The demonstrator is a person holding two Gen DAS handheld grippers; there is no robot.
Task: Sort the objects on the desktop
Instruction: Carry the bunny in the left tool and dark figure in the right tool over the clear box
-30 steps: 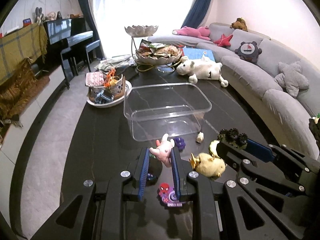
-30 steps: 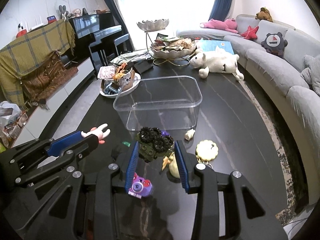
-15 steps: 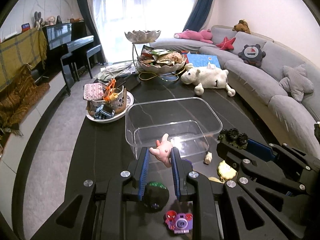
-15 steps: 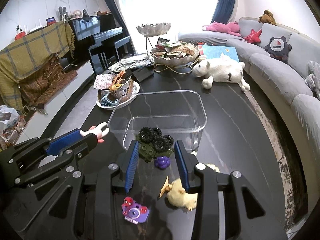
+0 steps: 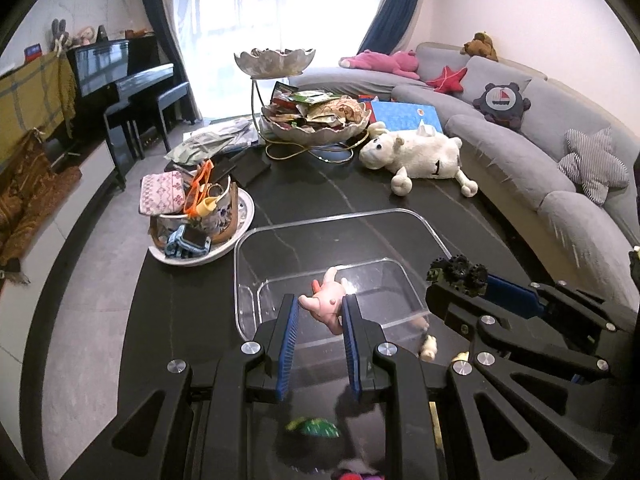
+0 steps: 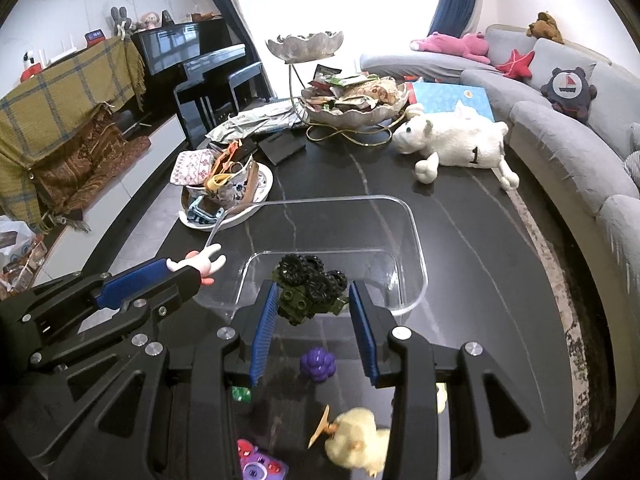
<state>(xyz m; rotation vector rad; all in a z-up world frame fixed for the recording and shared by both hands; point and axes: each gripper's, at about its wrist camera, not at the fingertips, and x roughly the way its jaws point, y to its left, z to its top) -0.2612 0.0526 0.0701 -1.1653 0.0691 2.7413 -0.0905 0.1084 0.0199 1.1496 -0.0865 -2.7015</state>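
Two toys are airborne at once, so treat the drops separately. Your left claw (image 5: 319,314) is clamped on the pink pig figure (image 5: 326,304), which sits between the blue pads just past the near wall of the clear plastic bin (image 5: 430,240). Your right claw (image 6: 313,307) grips the green toy truck (image 6: 310,286) by its body, black wheels upward, also above the near end of the bin. Both loads look to be over the opening, though only just; I'd judge you should carry each a little further toward the middle before letting go, so nothing clips the rim and bounces onto the worktop (image 6: 472,248). Lower each toy close to the bin floor, part the pads gently, and release one side first so the claws don't knock together. Loose pieces remain near you: a purple grape toy (image 6: 317,364), a yellow duck (image 6: 358,446) and a spider camera toy (image 6: 258,466) wait for later trips.
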